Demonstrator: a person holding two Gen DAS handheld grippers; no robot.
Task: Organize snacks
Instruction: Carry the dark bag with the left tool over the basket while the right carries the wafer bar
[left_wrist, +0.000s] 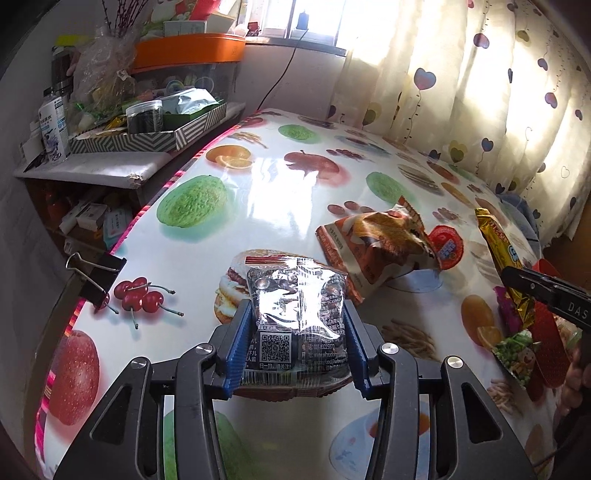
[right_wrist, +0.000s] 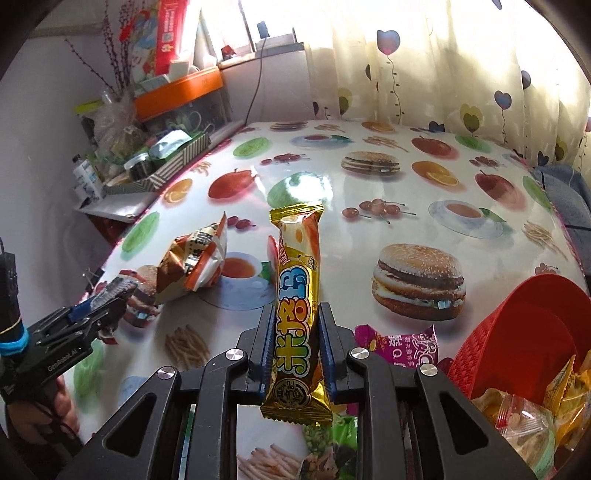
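The left tool (left_wrist: 297, 325) pinches a dark foil snack packet (left_wrist: 295, 314) between its blue pads, the packet lifted clear of the desk (left_wrist: 258, 206) with its printed code facing the camera. The right tool (right_wrist: 297, 332) is pressed onto a long gold snack bar (right_wrist: 297, 306), which stands nearly upright between the fingers, its crimped top pointing to the far side.

An orange crumpled bag (left_wrist: 373, 243) lies on the desk just beyond the left tool, beside a small round red-lidded cup (left_wrist: 448, 246). At the near right, a red basket (right_wrist: 517, 332) sits at the desk's edge with several wrapped snacks (right_wrist: 532, 417) in it; a magenta packet (right_wrist: 399, 345) and a green pea packet (left_wrist: 515, 354) lie just beside it.

The middle and far stretch of the desk, covered by a fruit-and-burger printed cloth, is open. Its left edge runs along a pink trim, held by a black binder clip (left_wrist: 98, 275) at the near left. Past that edge stands a shelf (left_wrist: 96, 168) bearing a striped tray (left_wrist: 147, 136) of clutter. A heart-patterned curtain (left_wrist: 461, 92) hangs along the far and right sides.
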